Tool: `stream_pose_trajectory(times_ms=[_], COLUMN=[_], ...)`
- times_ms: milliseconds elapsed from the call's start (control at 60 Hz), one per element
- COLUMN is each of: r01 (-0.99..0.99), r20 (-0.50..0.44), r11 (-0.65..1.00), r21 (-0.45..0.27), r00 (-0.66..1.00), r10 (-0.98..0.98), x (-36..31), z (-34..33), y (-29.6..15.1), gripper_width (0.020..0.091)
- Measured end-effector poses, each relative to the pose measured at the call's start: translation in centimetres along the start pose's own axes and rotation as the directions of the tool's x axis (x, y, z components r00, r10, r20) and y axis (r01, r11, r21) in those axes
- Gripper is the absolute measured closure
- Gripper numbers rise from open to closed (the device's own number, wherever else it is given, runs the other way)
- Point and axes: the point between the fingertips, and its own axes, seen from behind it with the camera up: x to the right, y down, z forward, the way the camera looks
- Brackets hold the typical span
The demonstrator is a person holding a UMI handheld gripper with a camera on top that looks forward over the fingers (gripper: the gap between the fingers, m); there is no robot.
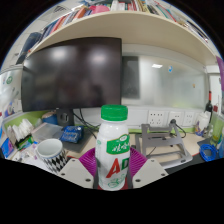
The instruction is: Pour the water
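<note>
Dark monitor (72, 72) under a bookshelf (100, 12), beside a glass-walled, ceiling-lit office (170, 85)

I count one green-capped milk bottle (114, 146), one patterned mug (50, 152), one dark monitor (73, 72), one blue box (71, 133) behind the mug, and one white power strip (160, 117) on the bench (160, 150).

A green-capped white bottle (114, 148) stands between the hand-held gripper (113, 172) fingers.
</note>
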Motion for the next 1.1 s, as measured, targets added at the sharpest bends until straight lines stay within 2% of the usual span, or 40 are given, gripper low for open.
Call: stream_pose_trajectory(times_ms=[17,33,83,250,400,500,533,567,717,867,933,1100], r01=[0.002,0.006,0.025,0.031,0.047,0.035,0.029,0.024,-0.036,-0.046,-0.039,-0.057], r20=[0.001,0.001,-0.011,-0.029,-0.023,-0.040,-0.046,-0.066,-0.138,-0.186,-0.202,-0.223], r11=[1.000,1.000,0.999,0.996,0.998,0.999,0.999,0.999,0.991,0.984,0.986,0.994], r21=[-0.005,0.025,0.047,0.078,0.043,0.003,-0.016,-0.039,-0.131,-0.171,-0.165,-0.095], r00=[1.000,1.000,1.000,0.999,0.999,0.999,0.998,0.997,0.990,0.982,0.979,0.974], r10=[-0.002,-0.006,-0.025,-0.029,-0.046,-0.035,-0.030,-0.026,0.017,0.014,0.005,0.034], x=[-0.1,0.0,0.1,0.2,-0.1,0.2,0.3,0.6,0.9,-0.7,-1.4,-3.1], z=[0.1,0.2,0.2,-0.1,0.0,-0.6,-1.1,-1.8,-7.8,-13.9,-15.8,-18.8], y=[0.4,0.0,0.0,-0.2,0.1,0.7,1.1,1.6,2.7,0.2,-1.6,-6.3], gripper_width=[0.0724,0.0715,0.0714,0.0701,0.0543,0.0262,0.0232,0.0251,0.0255,0.0249,0.0247,0.0253])
